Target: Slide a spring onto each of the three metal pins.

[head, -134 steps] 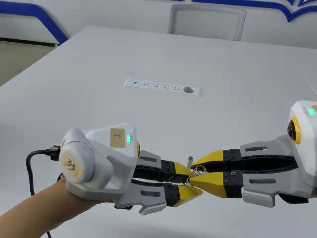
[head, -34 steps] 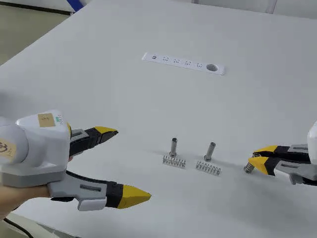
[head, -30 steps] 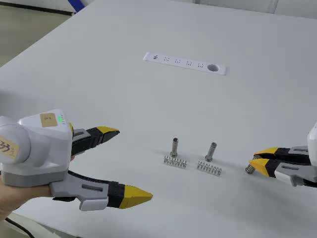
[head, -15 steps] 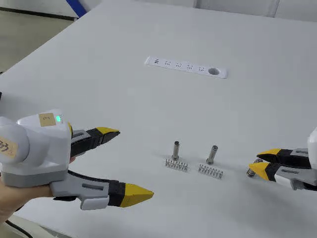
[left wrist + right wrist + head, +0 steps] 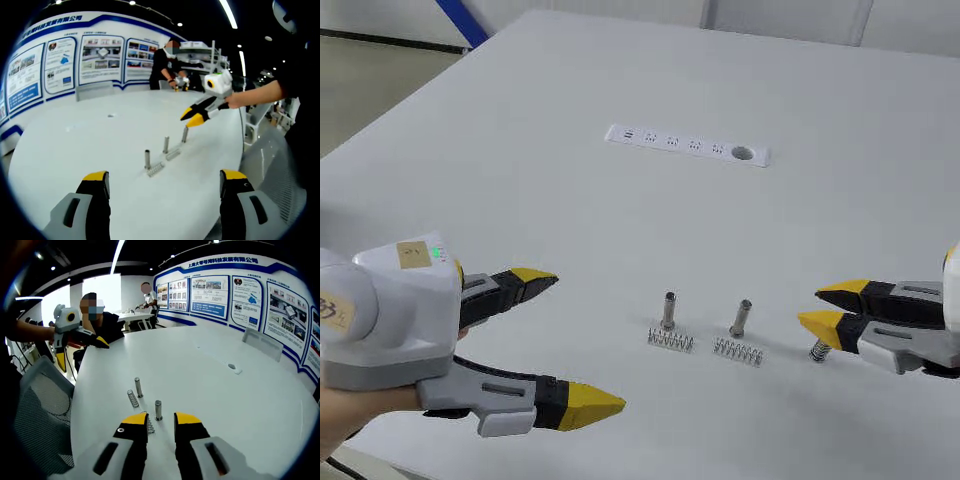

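So far, one sprung pin [image 5: 817,350] stands just beside the right gripper [image 5: 815,305], jaws parted and empty. Ahead of the wide-open left gripper [image 5: 587,340], two bare pins [image 5: 668,308] and two loose springs [image 5: 670,340] await assembly.

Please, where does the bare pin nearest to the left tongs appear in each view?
Head view: bare pin, lower centre, leftmost of three.
Left gripper view: centre, the nearest pin.
Right gripper view: left of centre, the farther bare pin.
Shared landmark: the loose spring lying beside it.
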`<state>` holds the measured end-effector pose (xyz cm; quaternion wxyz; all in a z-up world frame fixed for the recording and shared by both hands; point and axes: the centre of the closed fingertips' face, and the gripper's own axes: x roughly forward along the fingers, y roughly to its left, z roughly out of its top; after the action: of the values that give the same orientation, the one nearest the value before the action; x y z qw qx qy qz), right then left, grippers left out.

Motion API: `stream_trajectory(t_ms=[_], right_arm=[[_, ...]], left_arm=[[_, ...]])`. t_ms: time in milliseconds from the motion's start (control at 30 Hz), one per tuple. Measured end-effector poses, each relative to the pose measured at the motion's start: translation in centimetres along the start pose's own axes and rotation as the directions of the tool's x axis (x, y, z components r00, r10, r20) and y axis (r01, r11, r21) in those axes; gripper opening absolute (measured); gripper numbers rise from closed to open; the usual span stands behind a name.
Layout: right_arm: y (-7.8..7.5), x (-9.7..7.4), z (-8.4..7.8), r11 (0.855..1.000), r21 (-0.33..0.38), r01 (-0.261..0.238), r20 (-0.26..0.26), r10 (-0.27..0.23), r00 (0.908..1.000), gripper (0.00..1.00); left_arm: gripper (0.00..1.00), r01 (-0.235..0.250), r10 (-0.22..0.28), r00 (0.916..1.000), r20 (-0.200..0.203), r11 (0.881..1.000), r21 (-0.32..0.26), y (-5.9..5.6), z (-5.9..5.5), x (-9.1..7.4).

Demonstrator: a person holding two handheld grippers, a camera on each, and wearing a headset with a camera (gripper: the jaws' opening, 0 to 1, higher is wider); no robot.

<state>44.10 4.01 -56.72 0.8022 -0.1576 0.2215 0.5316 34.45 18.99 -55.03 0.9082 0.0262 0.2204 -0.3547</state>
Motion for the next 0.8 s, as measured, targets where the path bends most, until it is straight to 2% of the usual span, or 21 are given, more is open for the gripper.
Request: stream_trajectory(t_ms=[100,133,200,267,433,600,800], right_arm=[[1.7,1.3,-0.8,0.999,-0.024,-0.033,-0.028,0.032,0.9991,0.21],[2.3,1.7,-1.5,0.997,-0.054,-0.048,-0.057,0.045,0.9973,0.21],[2.4,2.4,-2.7,0.993,-0.103,-0.051,-0.095,0.041,0.9947,0.21],[2.7,2.9,-3.4,0.994,-0.099,-0.054,-0.115,0.043,0.9925,0.21],[2.4,3.8,-4.7,0.996,-0.08,-0.038,-0.147,0.026,0.9887,0.22],[2.1,4.9,-6.1,0.998,-0.055,-0.02,-0.182,0.009,0.9832,0.22],[1.8,6.3,-6.3,0.999,-0.037,-0.005,-0.191,-0.002,0.9817,0.22]], left_arm=[[0.94,0.002,-0.002,1.0,-0.003,1.0,-0.001,-0.1,0.1,0.0],[0.94,0.001,-0.001,1.0,-0.001,1.0,-0.001,-0.1,0.1,0.0],[0.94,0.0,0.0,1.0,0.001,1.0,-0.001,0.0,0.2,-0.1],[0.94,-0.003,0.003,1.0,0.0,1.0,0.002,0.1,0.2,-0.2],[0.93,-0.013,0.013,0.9999,-0.003,1.0,-0.003,0.6,0.0,-0.3],[0.93,-0.008,0.008,0.9999,-0.012,1.0,-0.008,0.3,-0.4,-0.3],[0.93,0.002,-0.002,0.9991,-0.041,1.0,0.0,0.2,-1.2,-0.4]])
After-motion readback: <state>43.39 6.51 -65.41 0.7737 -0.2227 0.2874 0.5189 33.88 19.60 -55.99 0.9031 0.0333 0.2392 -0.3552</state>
